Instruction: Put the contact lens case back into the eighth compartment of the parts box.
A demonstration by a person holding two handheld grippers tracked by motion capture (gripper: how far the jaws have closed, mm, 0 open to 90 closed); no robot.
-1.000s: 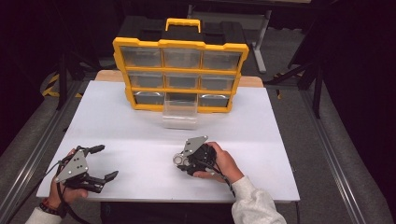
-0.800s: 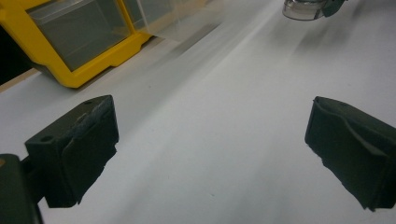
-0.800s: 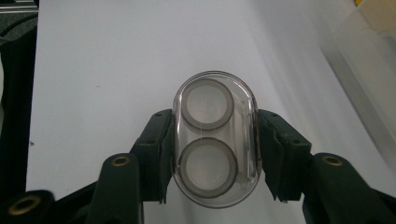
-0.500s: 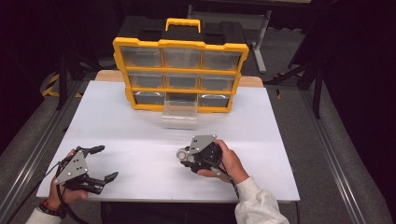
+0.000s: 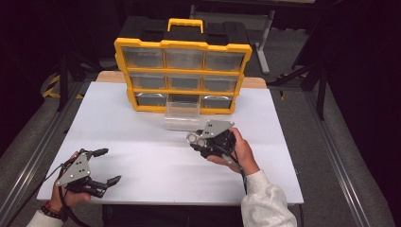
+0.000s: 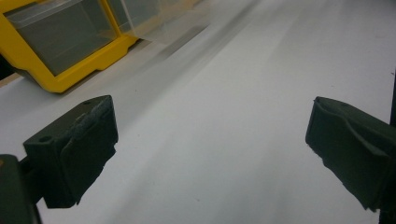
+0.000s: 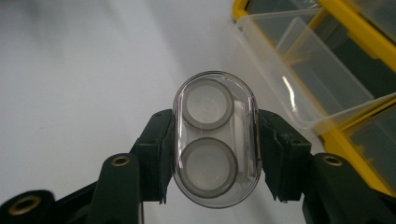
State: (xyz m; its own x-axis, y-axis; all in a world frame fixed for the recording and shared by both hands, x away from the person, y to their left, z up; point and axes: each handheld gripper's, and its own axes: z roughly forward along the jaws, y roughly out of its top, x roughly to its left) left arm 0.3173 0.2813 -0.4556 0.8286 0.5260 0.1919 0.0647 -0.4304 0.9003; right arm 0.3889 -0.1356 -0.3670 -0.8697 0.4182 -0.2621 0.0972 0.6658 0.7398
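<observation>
A clear oval case (image 7: 215, 140) with two round grey-rimmed wells sits between the jaws of my right gripper (image 7: 215, 154), which is shut on it. In the high view the right gripper (image 5: 201, 139) holds the case (image 5: 194, 137) above the white table, just in front of a clear drawer (image 5: 182, 115) pulled out from the bottom row of the yellow organizer (image 5: 182, 75). That drawer (image 7: 308, 70) lies close ahead to the right in the right gripper view. My left gripper (image 5: 105, 166) rests open at the table's front left, with nothing between its pads (image 6: 88, 135).
The white table (image 5: 142, 142) spreads between the two hands. The yellow organizer (image 6: 60, 51) stands upright at the back, with a black base behind it. Dark floor and metal rails flank the table.
My right gripper has risen and moved toward the pulled-out drawer, carrying the clear case. The left gripper has stayed where it was.
</observation>
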